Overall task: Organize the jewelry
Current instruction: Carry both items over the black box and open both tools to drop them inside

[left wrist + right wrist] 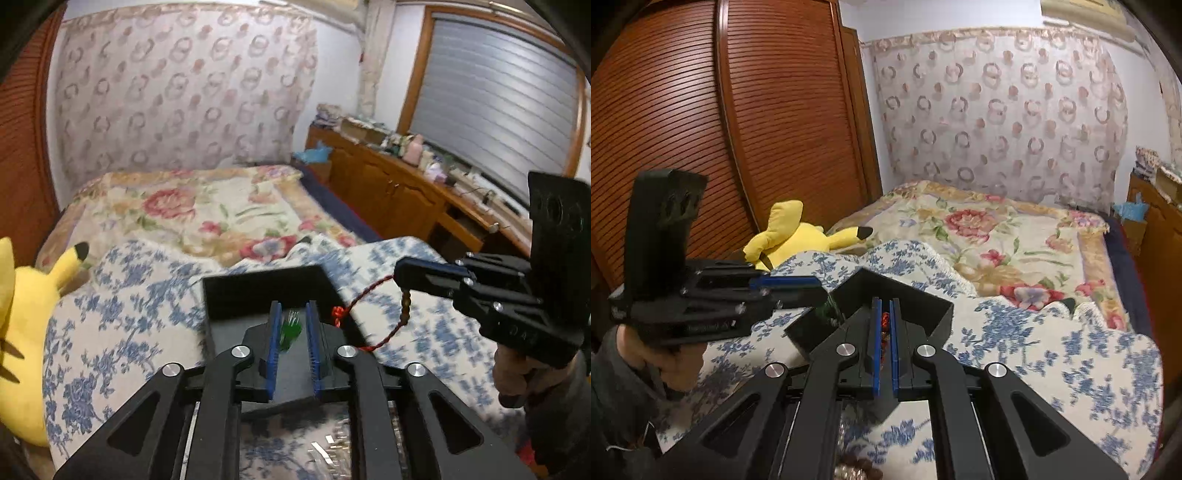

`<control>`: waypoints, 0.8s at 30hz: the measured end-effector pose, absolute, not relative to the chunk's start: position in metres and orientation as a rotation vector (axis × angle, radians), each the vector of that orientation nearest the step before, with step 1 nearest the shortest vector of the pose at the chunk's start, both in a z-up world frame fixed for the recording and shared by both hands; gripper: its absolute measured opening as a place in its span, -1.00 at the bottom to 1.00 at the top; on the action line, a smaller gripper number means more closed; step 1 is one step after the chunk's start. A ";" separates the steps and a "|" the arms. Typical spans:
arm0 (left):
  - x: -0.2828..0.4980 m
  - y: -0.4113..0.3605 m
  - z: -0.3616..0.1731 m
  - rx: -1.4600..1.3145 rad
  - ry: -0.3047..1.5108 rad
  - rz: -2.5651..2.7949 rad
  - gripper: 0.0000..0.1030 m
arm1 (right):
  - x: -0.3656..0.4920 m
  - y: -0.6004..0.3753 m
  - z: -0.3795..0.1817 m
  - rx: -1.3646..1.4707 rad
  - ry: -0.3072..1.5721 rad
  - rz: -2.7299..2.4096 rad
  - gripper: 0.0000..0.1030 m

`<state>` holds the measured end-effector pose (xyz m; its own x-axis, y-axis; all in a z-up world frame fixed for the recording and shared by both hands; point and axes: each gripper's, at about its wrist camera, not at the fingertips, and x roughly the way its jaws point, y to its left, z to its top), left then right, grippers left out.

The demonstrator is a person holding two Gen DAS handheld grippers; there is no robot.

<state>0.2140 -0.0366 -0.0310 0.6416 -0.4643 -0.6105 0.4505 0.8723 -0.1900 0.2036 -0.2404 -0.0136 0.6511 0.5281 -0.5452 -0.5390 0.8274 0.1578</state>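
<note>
A black open box (236, 295) sits on a blue floral cloth on the bed; it also shows in the right wrist view (905, 295). My left gripper (291, 314) hovers over the box, its jaws apart around a green beaded piece (290, 330) without visibly pinching it. My right gripper (400, 275) is shut on a red twisted cord bracelet (362, 295) with brown beads, hanging just right of the box. In its own view the right gripper (885, 310) pinches the red cord (885, 317). The left gripper (812, 290) reaches in from the left.
A yellow plush toy (26, 325) lies left on the bed. Loose silver jewelry (328, 450) lies on the cloth below the left gripper. More beads (857, 469) lie below the right gripper. A wooden cabinet (406, 192) with clutter stands right. A wooden wardrobe (720, 129) stands left.
</note>
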 end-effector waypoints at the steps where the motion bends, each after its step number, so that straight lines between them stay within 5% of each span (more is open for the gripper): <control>1: 0.214 -0.034 -0.035 -0.025 0.706 -0.516 -0.56 | 0.208 -0.238 -0.018 -0.018 0.623 0.606 -0.90; 7: 0.201 -0.016 -0.040 -0.017 0.710 -0.470 -0.44 | 0.226 -0.221 -0.038 -0.034 0.664 0.603 -0.88; 12: 0.185 -0.004 -0.042 0.009 0.714 -0.431 -0.27 | 0.226 -0.224 -0.042 -0.041 0.672 0.565 -0.33; 24: 0.138 0.004 -0.058 0.043 0.740 -0.380 0.05 | 0.151 -0.257 -0.047 -0.080 0.672 0.530 -0.33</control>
